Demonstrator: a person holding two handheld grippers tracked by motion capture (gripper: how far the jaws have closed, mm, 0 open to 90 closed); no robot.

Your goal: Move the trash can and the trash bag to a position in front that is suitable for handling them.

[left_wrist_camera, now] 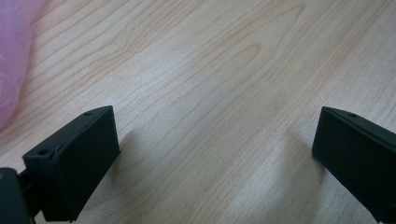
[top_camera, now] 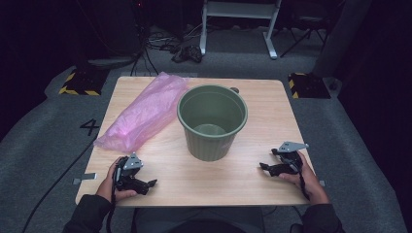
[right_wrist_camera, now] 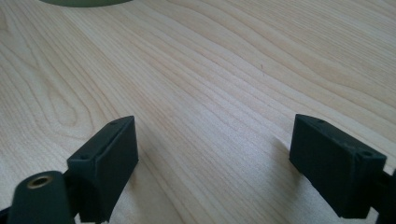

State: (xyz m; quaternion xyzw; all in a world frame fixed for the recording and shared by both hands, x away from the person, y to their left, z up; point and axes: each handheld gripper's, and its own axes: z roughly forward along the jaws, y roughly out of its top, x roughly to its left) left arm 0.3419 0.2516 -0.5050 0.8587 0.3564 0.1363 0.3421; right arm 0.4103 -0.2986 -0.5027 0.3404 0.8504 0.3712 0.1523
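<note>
A green ribbed bin (top_camera: 212, 121) stands upright at the middle of the wooden table (top_camera: 228, 182), its mouth open and nothing visible inside but its bare floor. Just beside it, toward the far left corner, a pink plastic bag (top_camera: 143, 114) lies crumpled and flat on the tabletop, its near end reaching toward the left gripper (top_camera: 150, 184); whether the bag touches the bin's wall cannot be told. The left gripper rests low at the near left edge, jaws spread wide with only bare wood between them, and the bag's pink edge (left_wrist_camera: 11, 56) shows at the far left of the left gripper view. The right gripper (top_camera: 263, 168) rests at the near right, likewise released and holding nothing, with the bin's base (right_wrist_camera: 84, 2) at the top of its own view. Judged from this layout, the work has not begun: both tools are at rest. The probable job is lining the bin, so the next move calls for the left gripper to reach the bag's near end and pinch a single layer of film.
</note>
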